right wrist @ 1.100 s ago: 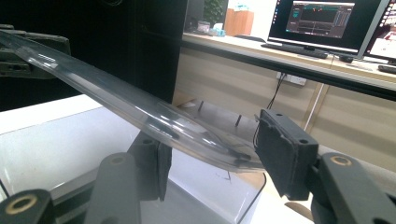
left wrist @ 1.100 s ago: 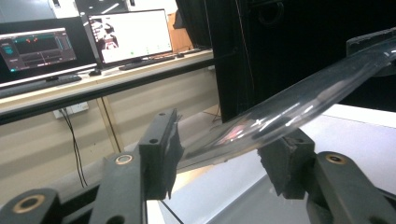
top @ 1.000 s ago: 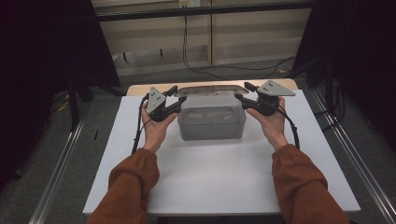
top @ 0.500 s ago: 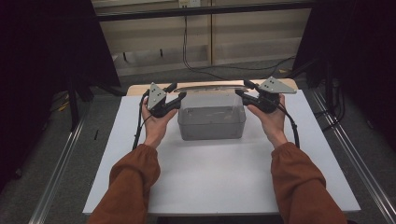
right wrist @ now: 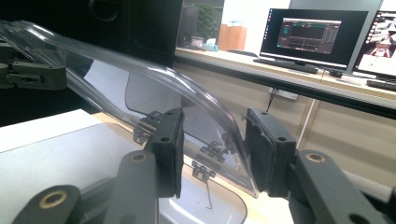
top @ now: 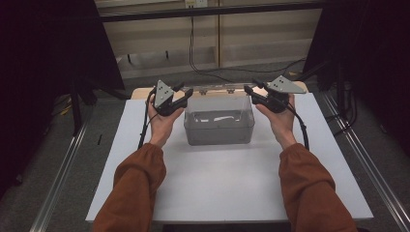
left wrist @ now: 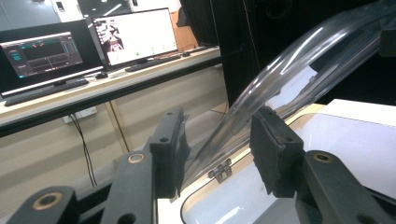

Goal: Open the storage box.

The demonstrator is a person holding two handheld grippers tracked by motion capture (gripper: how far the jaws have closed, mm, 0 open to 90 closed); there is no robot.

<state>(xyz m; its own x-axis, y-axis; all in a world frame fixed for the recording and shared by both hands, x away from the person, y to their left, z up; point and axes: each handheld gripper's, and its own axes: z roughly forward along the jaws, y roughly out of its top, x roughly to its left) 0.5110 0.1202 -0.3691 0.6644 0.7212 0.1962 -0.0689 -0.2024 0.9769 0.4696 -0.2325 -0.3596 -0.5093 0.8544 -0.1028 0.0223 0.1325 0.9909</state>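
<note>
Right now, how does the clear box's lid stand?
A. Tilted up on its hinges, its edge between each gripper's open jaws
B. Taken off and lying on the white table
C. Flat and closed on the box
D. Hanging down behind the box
A. In both gripper views the clear lid slants up from its hinges, and its edge runs between the spread jaws of the left gripper and the right gripper.

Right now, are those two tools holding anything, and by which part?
Neither clearly grips. Each hand-held gripper, left and right, has open jaws straddling a side edge of the clear hinged lid.
</note>
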